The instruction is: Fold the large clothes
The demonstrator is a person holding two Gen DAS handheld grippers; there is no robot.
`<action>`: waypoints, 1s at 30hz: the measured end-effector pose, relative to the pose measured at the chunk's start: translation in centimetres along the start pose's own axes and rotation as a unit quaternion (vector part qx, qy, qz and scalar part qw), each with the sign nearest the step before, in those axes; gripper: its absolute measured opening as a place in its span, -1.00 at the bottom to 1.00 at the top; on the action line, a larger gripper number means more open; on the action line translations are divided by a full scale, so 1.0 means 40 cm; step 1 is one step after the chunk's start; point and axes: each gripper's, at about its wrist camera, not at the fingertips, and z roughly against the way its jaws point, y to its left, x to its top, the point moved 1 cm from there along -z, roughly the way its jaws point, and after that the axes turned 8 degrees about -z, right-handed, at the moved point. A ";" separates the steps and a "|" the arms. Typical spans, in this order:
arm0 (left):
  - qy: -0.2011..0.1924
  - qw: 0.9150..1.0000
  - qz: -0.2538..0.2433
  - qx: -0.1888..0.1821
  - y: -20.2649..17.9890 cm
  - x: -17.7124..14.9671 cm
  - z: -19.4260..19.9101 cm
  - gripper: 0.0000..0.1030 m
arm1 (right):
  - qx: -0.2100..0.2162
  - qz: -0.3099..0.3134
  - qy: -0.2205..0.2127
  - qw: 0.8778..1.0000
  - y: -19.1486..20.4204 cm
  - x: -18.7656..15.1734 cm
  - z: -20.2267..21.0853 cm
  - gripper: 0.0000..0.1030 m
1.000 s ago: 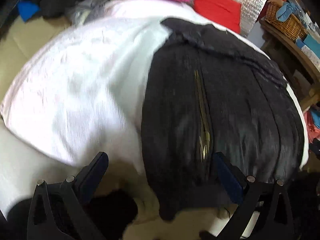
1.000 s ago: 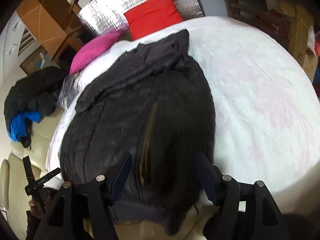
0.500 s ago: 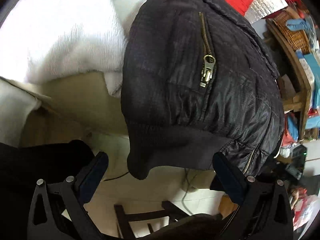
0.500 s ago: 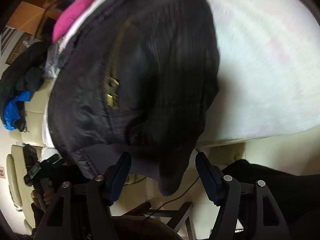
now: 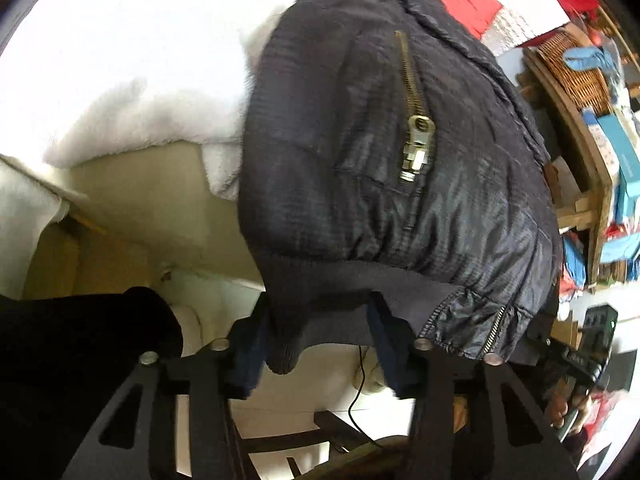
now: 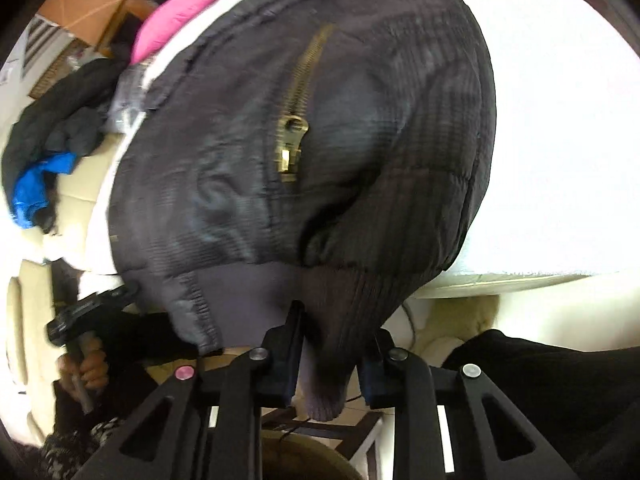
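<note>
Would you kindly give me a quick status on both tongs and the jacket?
Left tongs, right tongs: just closing, ribbed hem between them. Black jacket flat on white bedcover, hem overhanging. Nothing in the way.

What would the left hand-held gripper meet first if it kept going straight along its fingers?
The ribbed hem of the black jacket. The left hand-held gripper has been closing with that hem already between its fingers, so almost at once it would push further into the jacket; depth beyond is unclear.

Beyond your fingers a white blanket (image 5: 120,60) is covering the bed. To their right, a wooden shelf (image 5: 576,148) is carrying a wicker basket (image 5: 576,76). Beneath them, pale floor (image 5: 320,396) is showing. Left of your right-hand fingers, a cardboard box (image 6: 96,0) is standing.
</note>
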 end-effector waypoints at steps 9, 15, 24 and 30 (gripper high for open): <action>0.034 0.999 0.021 -0.018 0.007 -0.002 -0.078 0.46 | -0.018 -0.084 0.049 0.995 -0.073 0.039 -0.101 0.60; 0.020 0.999 -0.005 -0.026 -0.015 -0.005 -0.058 -0.79 | 0.004 -0.037 0.025 0.999 -0.026 0.031 -0.075 -0.59; -0.054 0.991 -0.096 -0.072 -0.122 0.014 0.147 -0.84 | 0.054 0.028 -0.069 0.996 0.084 0.008 0.187 -0.66; -0.131 0.977 -0.135 -0.100 -0.189 0.104 0.311 -0.84 | 0.115 0.046 -0.142 0.982 0.117 0.071 0.326 -0.66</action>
